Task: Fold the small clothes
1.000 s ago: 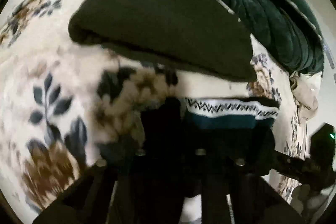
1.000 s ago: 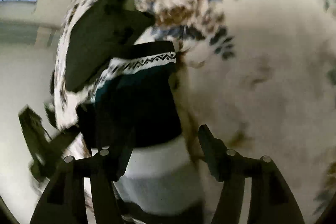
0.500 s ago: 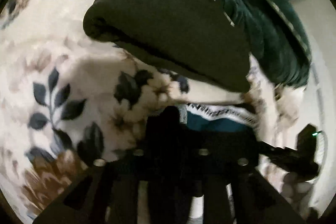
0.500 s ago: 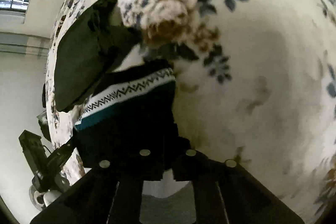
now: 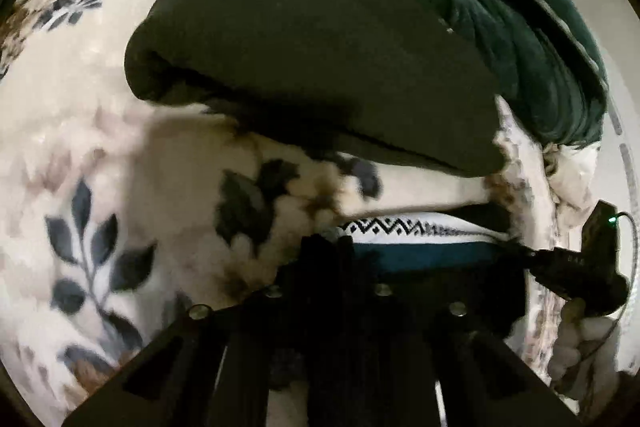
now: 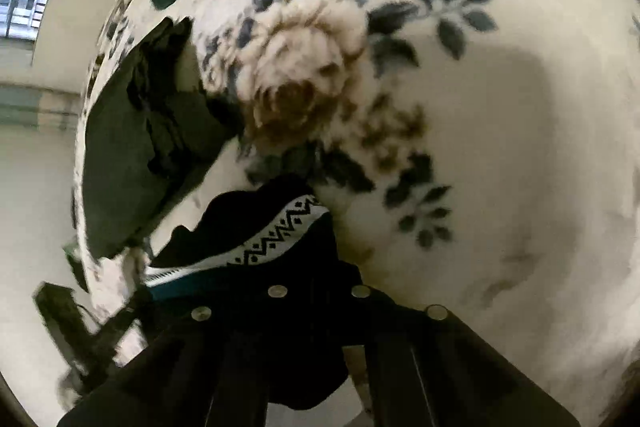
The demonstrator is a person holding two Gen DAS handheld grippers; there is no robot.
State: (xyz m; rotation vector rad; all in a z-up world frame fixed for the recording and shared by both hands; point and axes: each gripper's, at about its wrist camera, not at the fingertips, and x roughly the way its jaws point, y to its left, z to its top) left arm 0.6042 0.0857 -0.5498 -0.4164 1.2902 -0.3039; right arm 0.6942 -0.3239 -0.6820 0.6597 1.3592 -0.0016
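Note:
A small dark knit garment (image 5: 416,251) with a white zigzag band and a teal stripe is stretched between my two grippers over the floral blanket (image 5: 120,147). My left gripper (image 5: 328,283) is shut on its left edge. My right gripper (image 6: 316,291) is shut on its other edge; the garment (image 6: 272,239) bunches over the jaws. The right gripper also shows in the left wrist view (image 5: 576,263), and the left gripper in the right wrist view (image 6: 80,319). The cloth hides the fingertips.
A folded dark olive garment (image 5: 312,39) lies on the blanket just beyond; it also shows in the right wrist view (image 6: 120,155). A dark green quilted jacket (image 5: 520,19) lies further back. The blanket's edge (image 5: 532,187) runs down the right side. A window (image 6: 24,3) is far left.
The right gripper has closed on the garment's edge. Both grippers have drawn the garment back toward me and low over the blanket, so less of it shows.

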